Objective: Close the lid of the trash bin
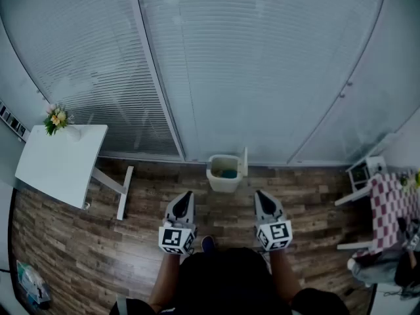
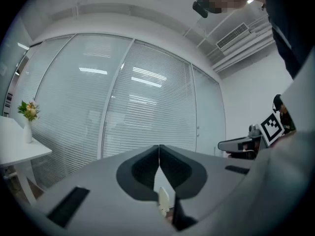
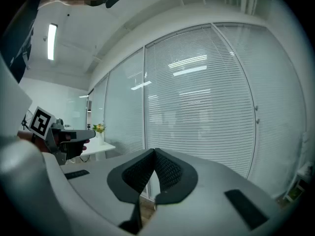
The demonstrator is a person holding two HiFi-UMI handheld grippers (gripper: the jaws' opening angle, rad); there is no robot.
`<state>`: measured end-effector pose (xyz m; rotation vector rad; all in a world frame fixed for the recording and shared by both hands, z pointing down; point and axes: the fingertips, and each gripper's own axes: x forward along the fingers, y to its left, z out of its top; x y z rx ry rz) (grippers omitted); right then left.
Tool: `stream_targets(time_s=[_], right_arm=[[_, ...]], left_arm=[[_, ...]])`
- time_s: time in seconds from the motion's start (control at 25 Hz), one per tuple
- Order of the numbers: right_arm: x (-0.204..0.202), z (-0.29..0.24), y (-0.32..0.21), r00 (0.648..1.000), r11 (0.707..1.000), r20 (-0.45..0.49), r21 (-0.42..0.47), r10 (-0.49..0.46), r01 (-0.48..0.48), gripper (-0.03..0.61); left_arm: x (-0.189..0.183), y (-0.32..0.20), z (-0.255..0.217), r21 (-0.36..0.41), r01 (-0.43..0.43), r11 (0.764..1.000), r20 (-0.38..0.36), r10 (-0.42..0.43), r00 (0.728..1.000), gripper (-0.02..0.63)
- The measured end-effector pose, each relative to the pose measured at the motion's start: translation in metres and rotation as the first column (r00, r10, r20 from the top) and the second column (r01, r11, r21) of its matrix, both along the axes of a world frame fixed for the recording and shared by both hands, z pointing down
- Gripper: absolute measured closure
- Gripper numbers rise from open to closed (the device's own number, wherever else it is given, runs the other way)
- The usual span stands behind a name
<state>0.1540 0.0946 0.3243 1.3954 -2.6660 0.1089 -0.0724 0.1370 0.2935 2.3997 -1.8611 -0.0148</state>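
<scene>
While a person stands on a wood-plank floor (image 1: 59, 241), seen from above, both hand-held tools point forward and roughly level toward a small pale trash bin (image 1: 223, 176). The bin sits on the floor at the far middle, against a glass wall with lowered blinds (image 1: 262, 64), well apart from both tools. Its lid (image 1: 245, 161) stands upright on the bin's right side, so the bin is open, with something bluish inside. The left tool (image 1: 187, 197) is clenched, its pads meeting with nothing gripped. The right tool (image 1: 261, 197) is likewise clenched and empty. Shut tips probably suit a push on the lid rather than a grasp, and the right tool is on the lid's side. Far left, a white tabletop (image 1: 59, 163) carries a vase of flowers (image 1: 56, 118).
</scene>
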Motion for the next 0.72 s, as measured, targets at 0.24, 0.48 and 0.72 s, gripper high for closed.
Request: stream_targets(time_s=[0.24, 0.48, 0.72], right_arm=[[0.001, 0.001, -0.002, 1.0, 1.0, -0.003, 0.003, 0.002, -0.002, 0.575], [-0.001, -0.003, -0.009, 1.0, 1.0, 0.008, 0.011, 0.012, -0.012, 0.575], [-0.007, 0.001, -0.014, 1.0, 1.0, -0.009, 0.003, 0.018, -0.018, 0.575]], left_arm=[[0.002, -0.001, 0.008, -0.003, -0.039, 0.999, 0.017, 0.039, 0.999, 0.606], [-0.003, -0.01, 0.007, 0.005, -0.044, 0.999, 0.011, 0.044, 0.999, 0.606], [-0.011, -0.018, 0.012, -0.006, -0.048, 0.999, 0.01, 0.049, 0.999, 0.606]])
